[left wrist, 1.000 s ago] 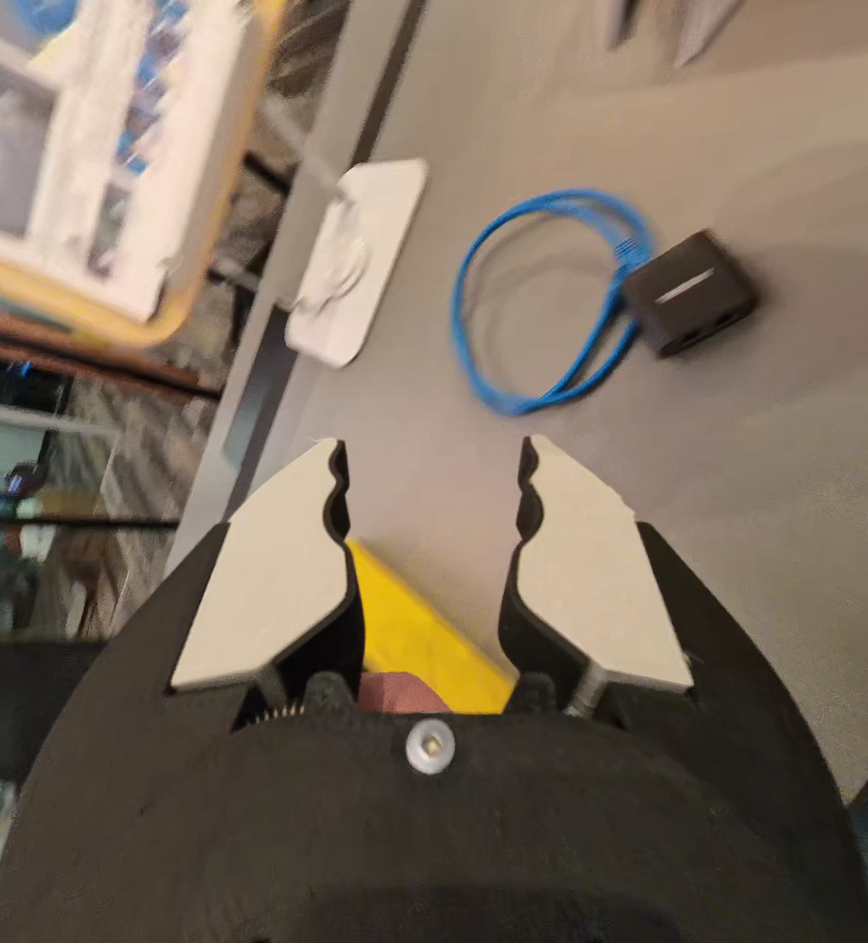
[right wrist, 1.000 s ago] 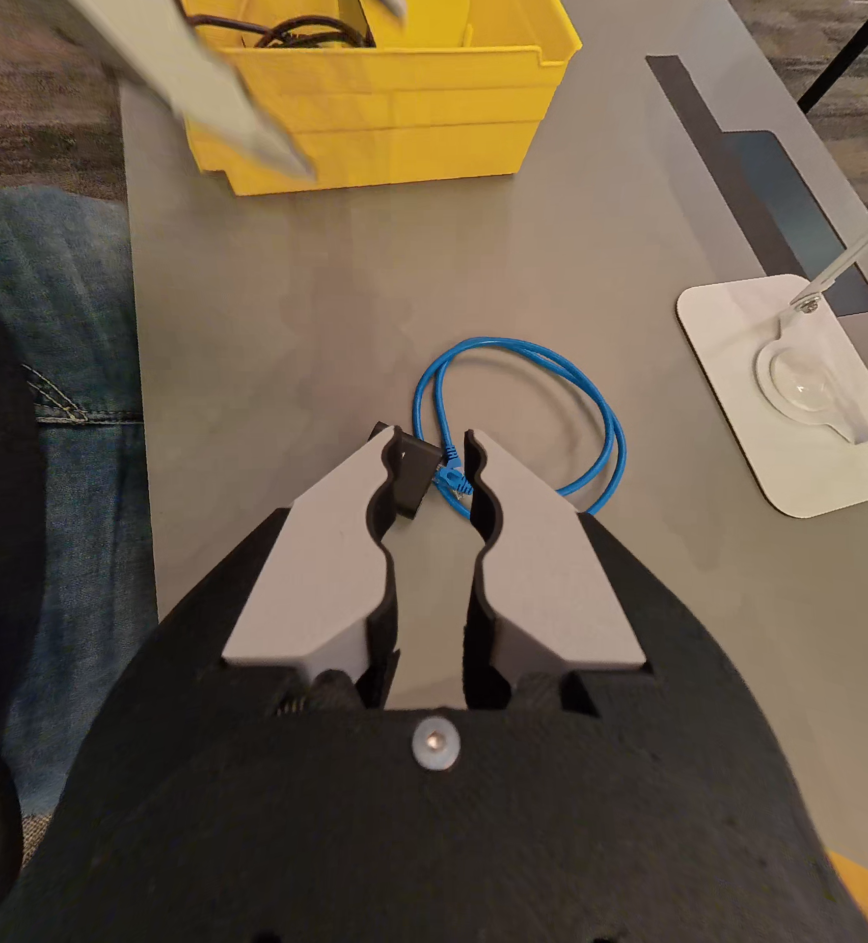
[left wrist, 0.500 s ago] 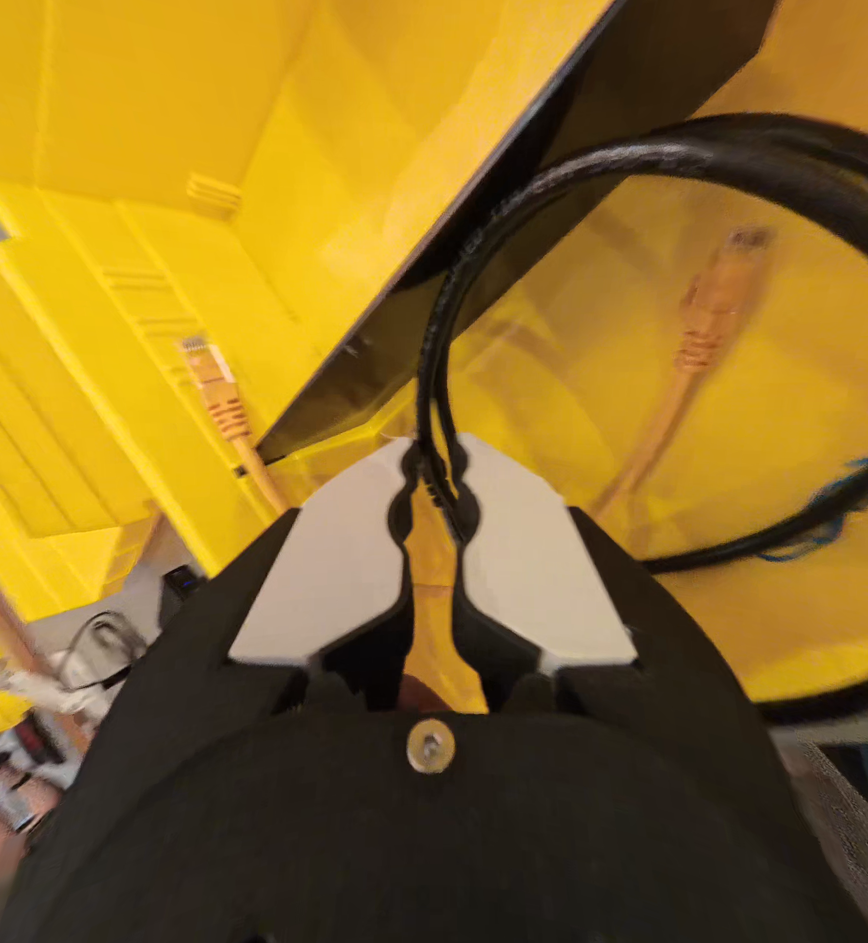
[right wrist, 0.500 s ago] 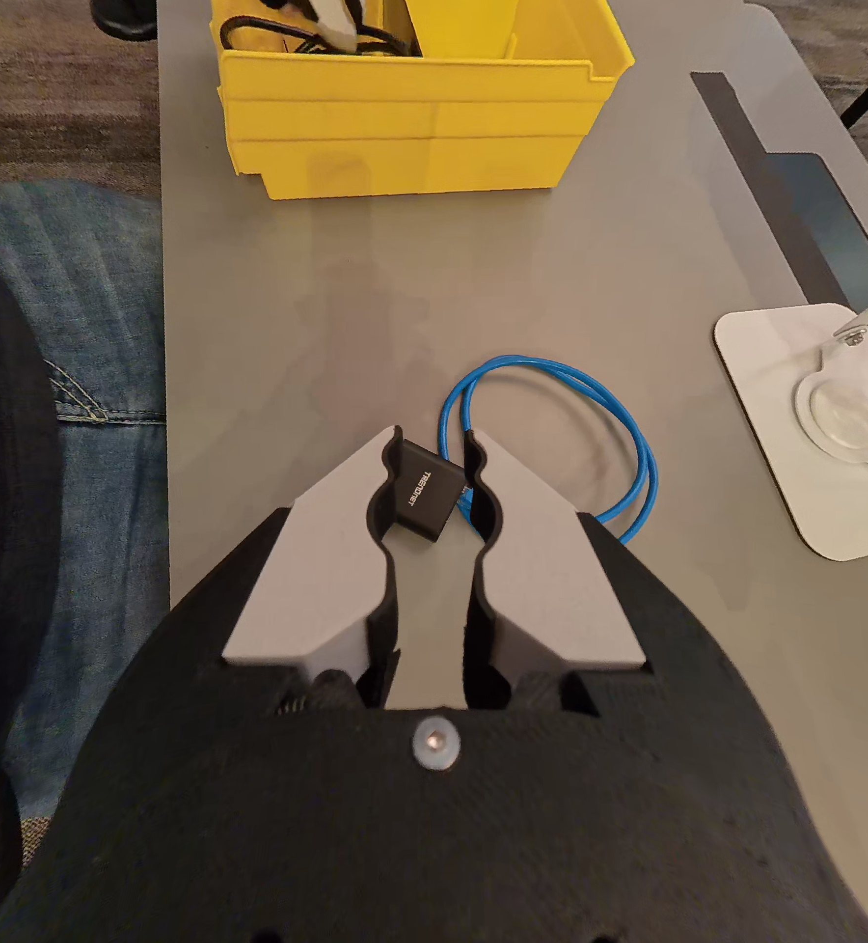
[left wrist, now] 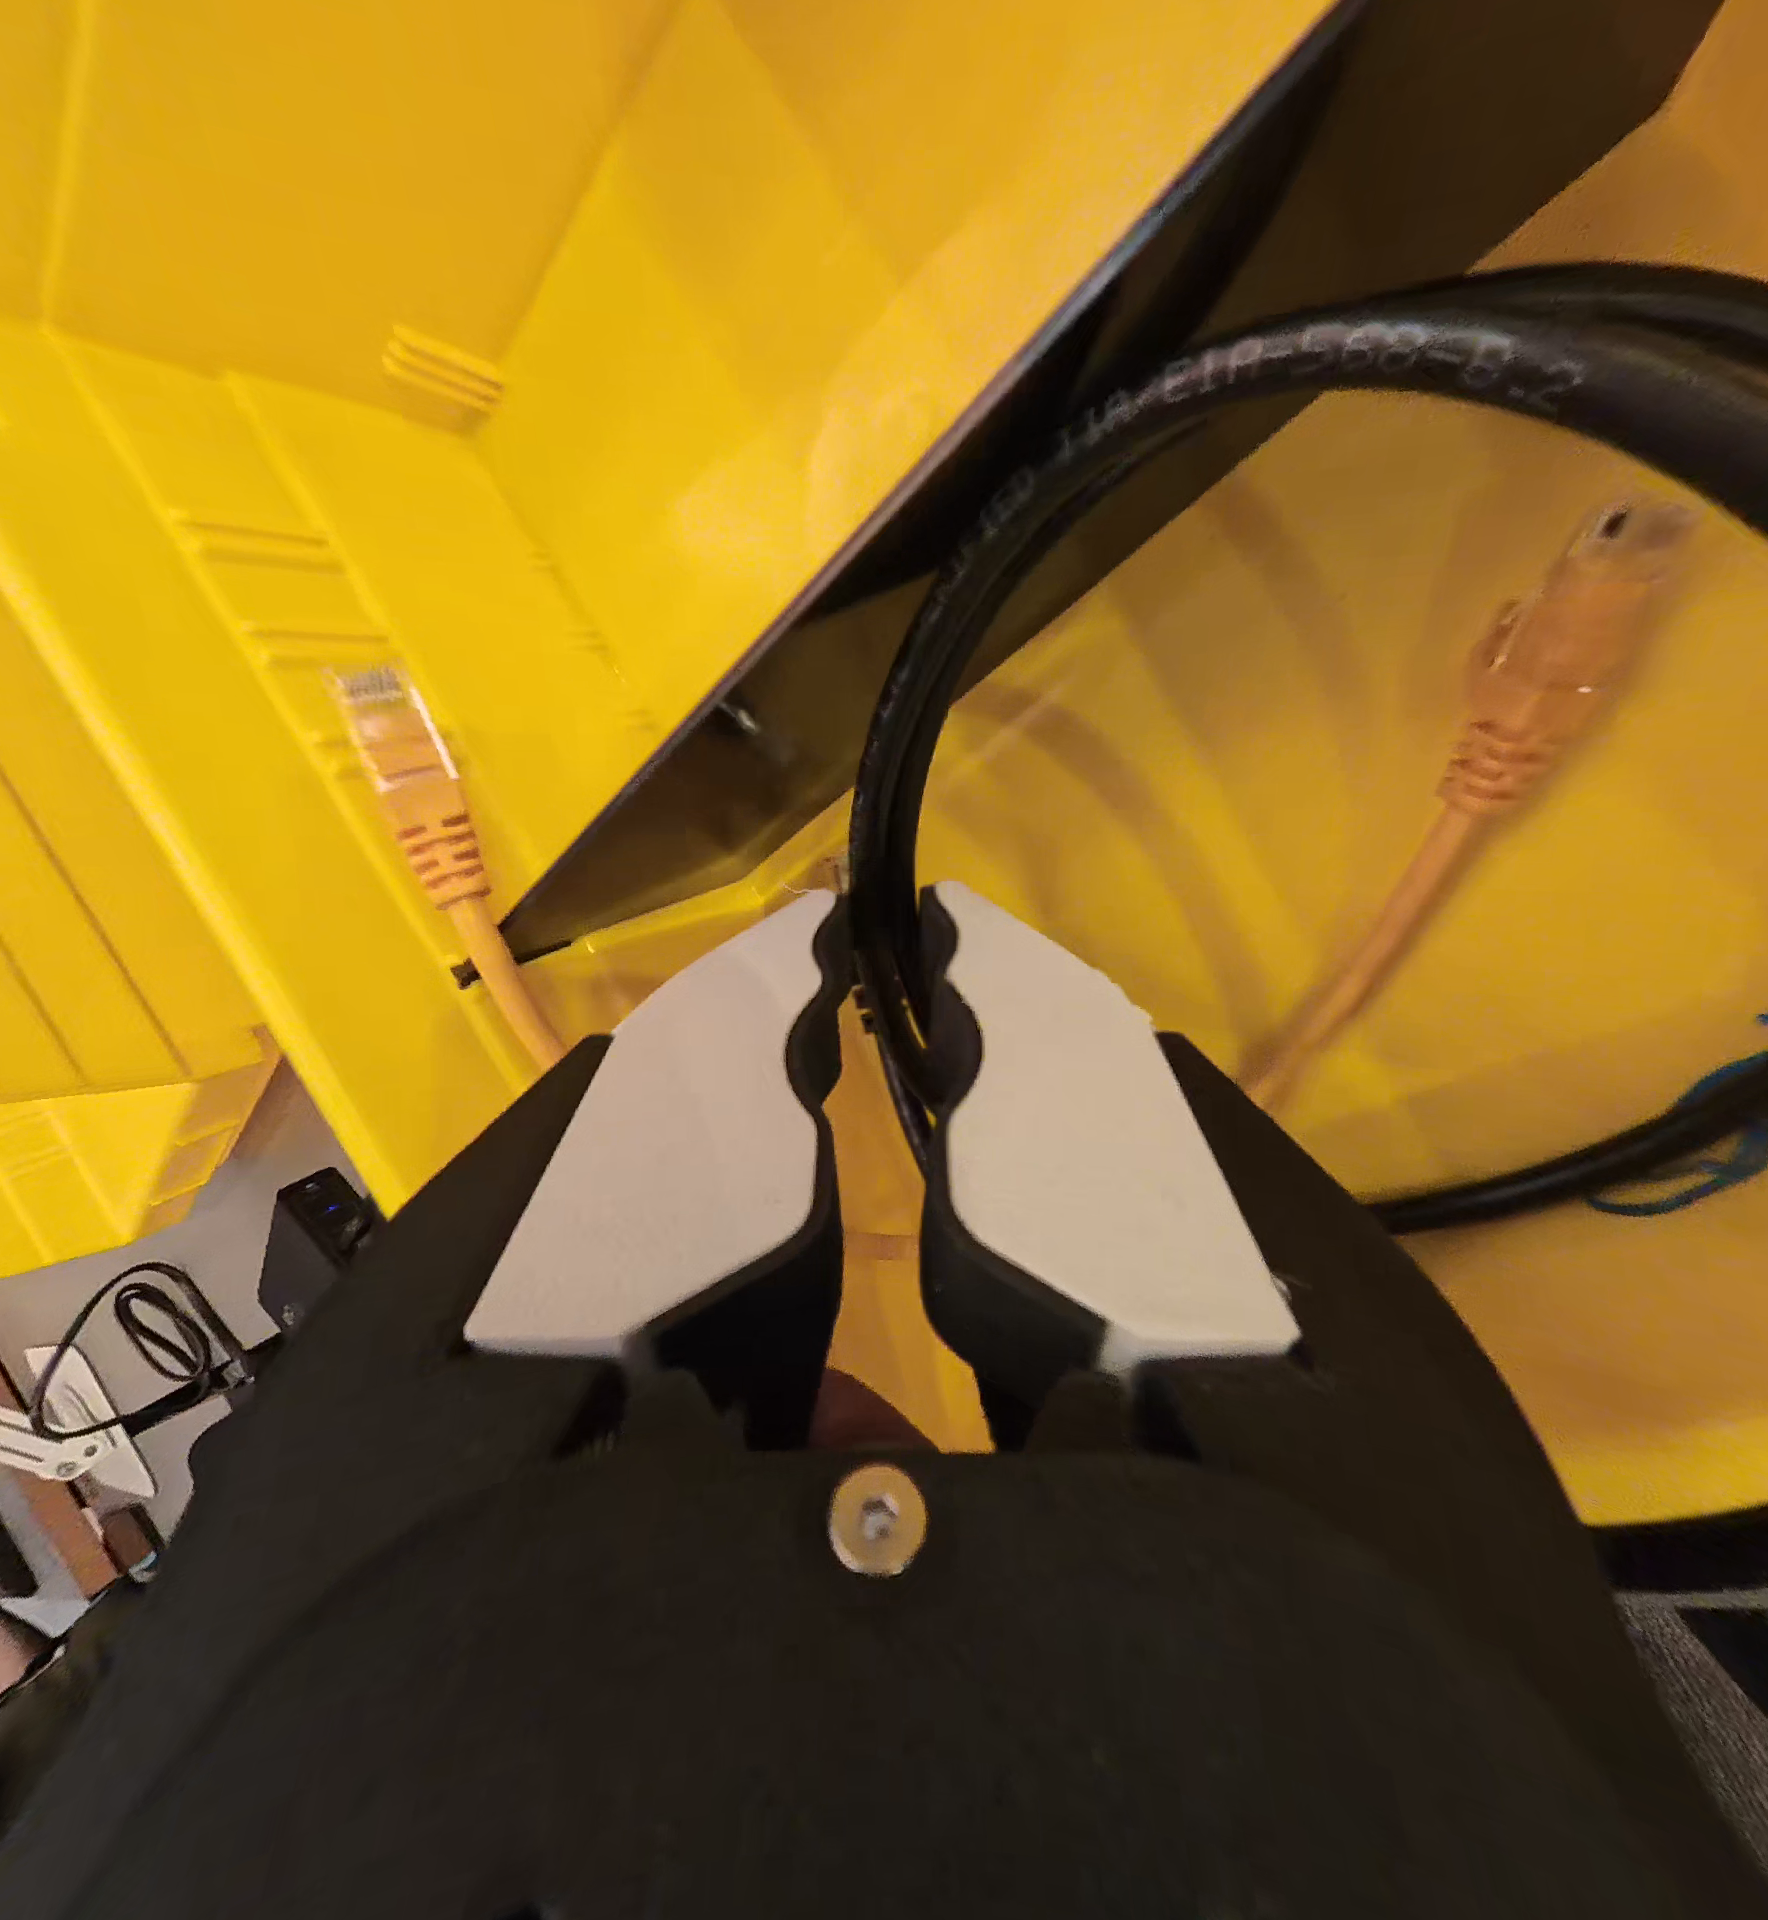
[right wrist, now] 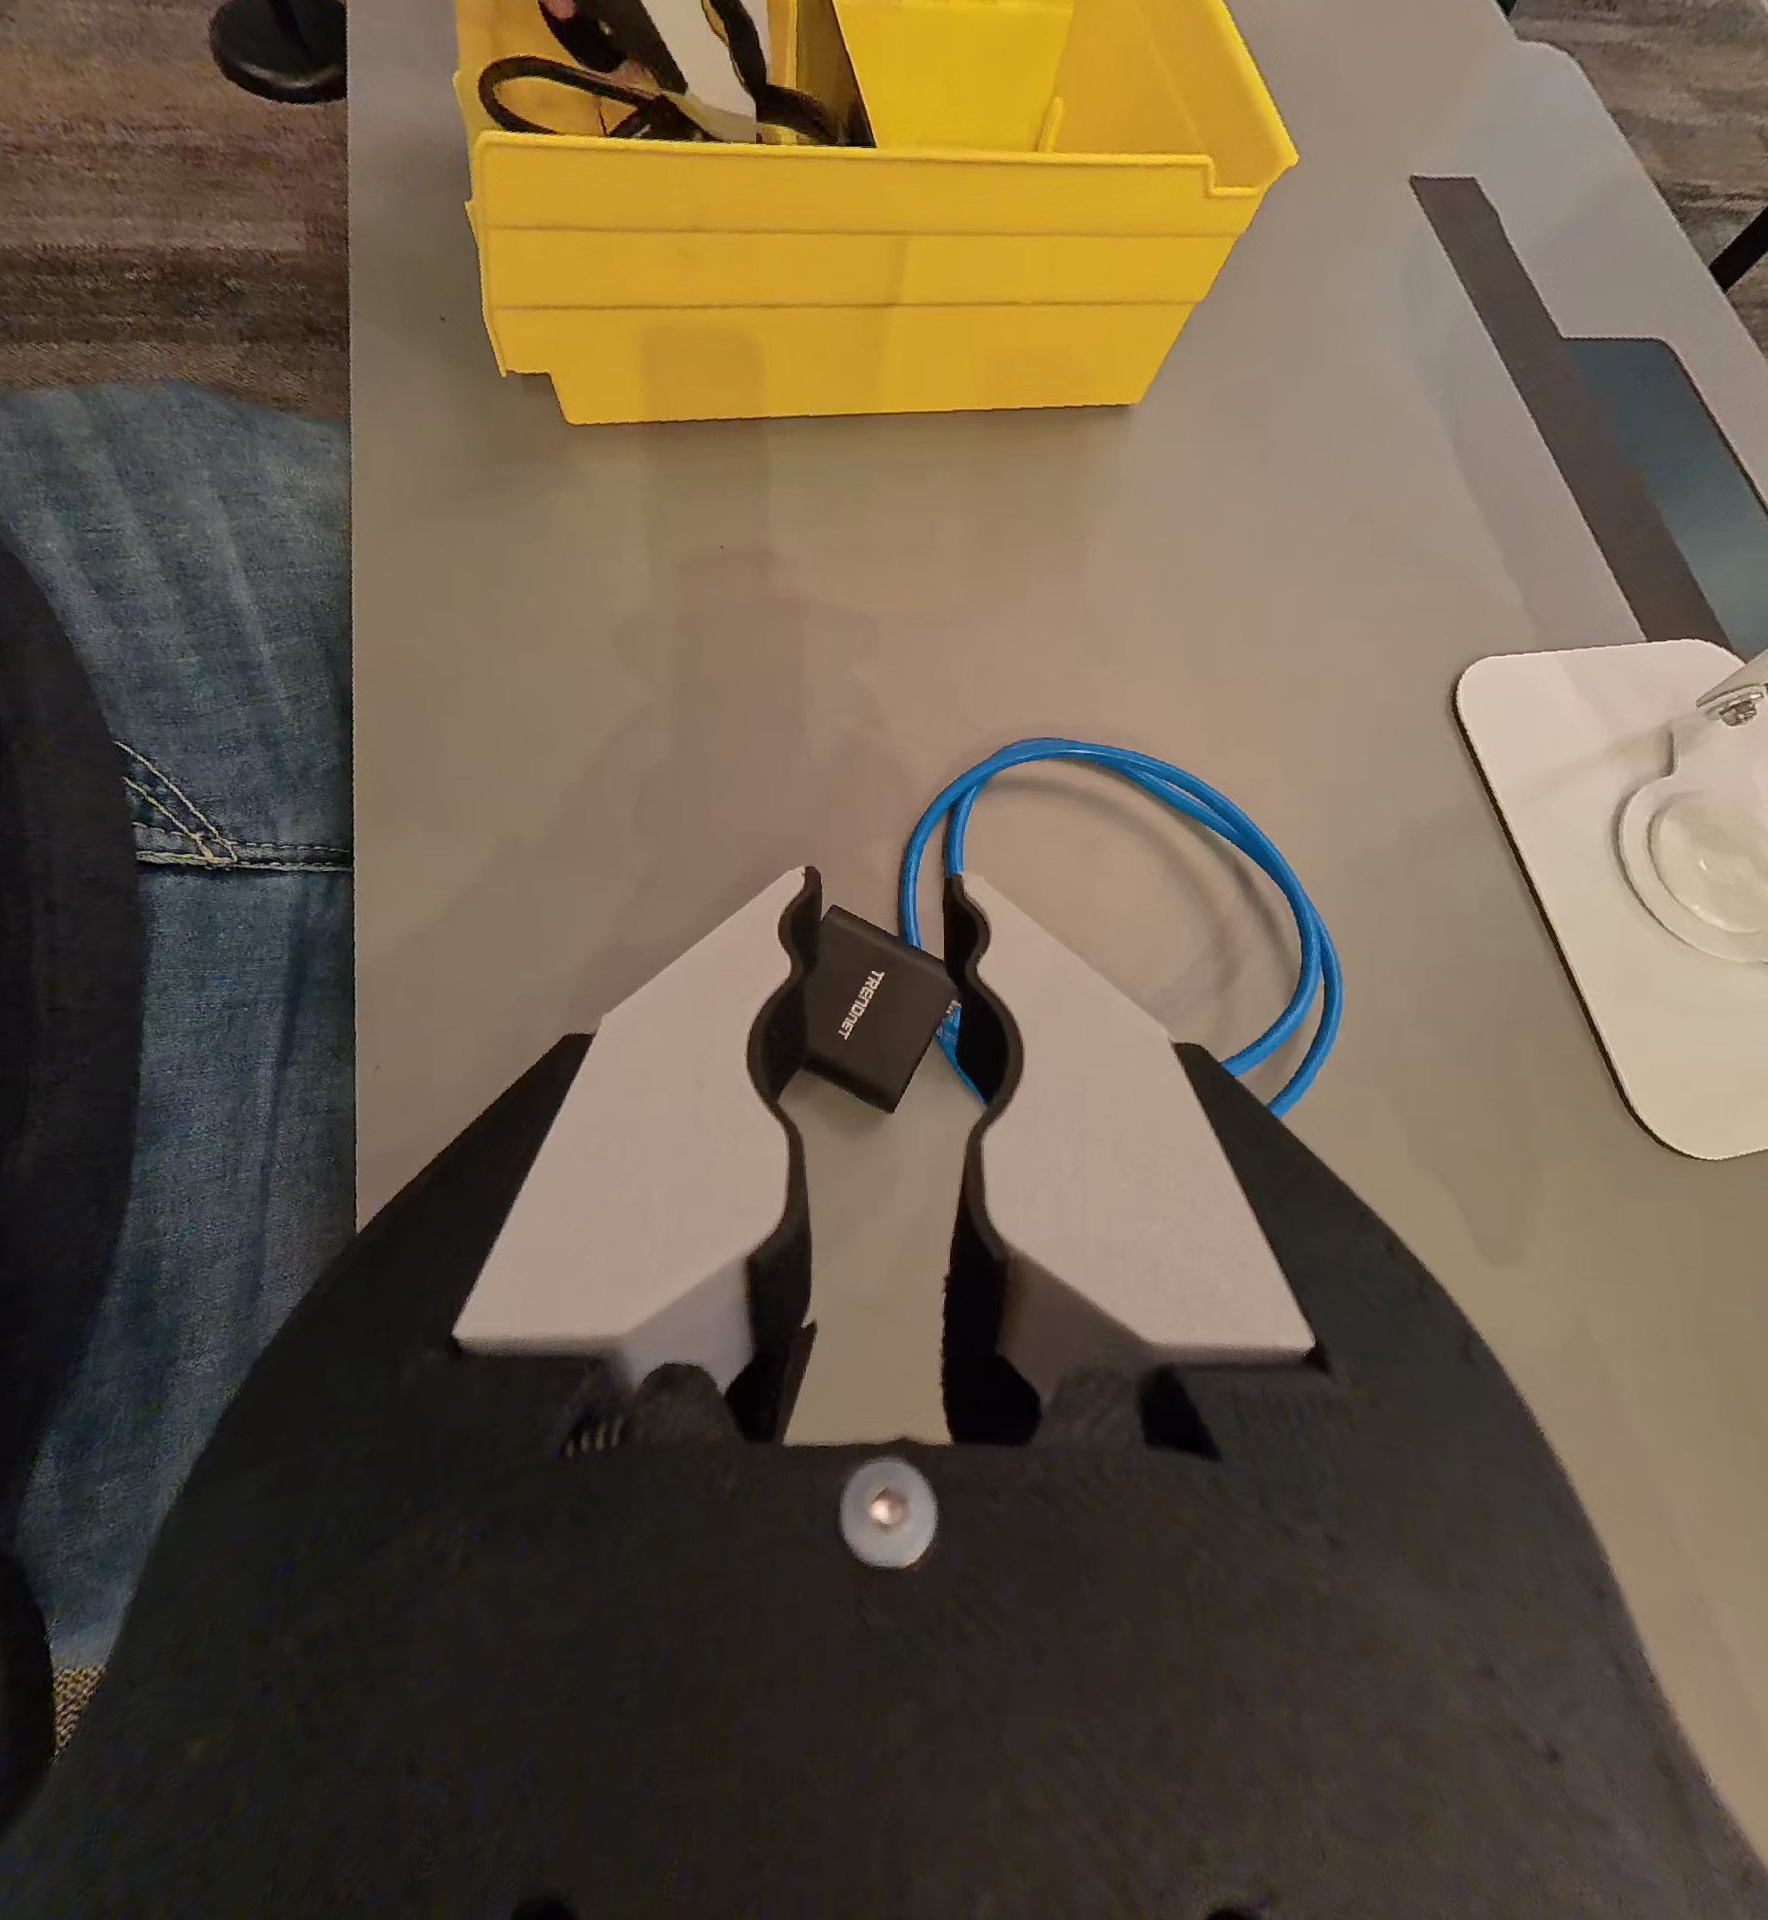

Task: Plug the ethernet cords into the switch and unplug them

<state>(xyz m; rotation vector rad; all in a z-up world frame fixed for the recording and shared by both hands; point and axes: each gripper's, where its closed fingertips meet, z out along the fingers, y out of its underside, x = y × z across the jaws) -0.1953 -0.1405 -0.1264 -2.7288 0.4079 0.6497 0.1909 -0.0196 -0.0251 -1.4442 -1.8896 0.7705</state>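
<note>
In the left wrist view my left gripper is inside the yellow bin, shut on a looped black cable. Two orange ethernet plugs lie in the bin, one on the left and one on the right. In the right wrist view my right gripper is open and hovers over the small black switch, which shows between its fingertips on the grey table. A blue ethernet cord loops to the right, with its plug at the switch's right side.
The yellow bin stands at the table's far end, with a black divider inside it. A white stand base sits at the right. A person's jeans leg is along the table's left edge. One gripper's finger ends stand about 40 cm off the other's.
My left gripper moved from above the table into the yellow bin and shut on the black cable. My right gripper moved forward, so the switch now sits between its fingertips.
</note>
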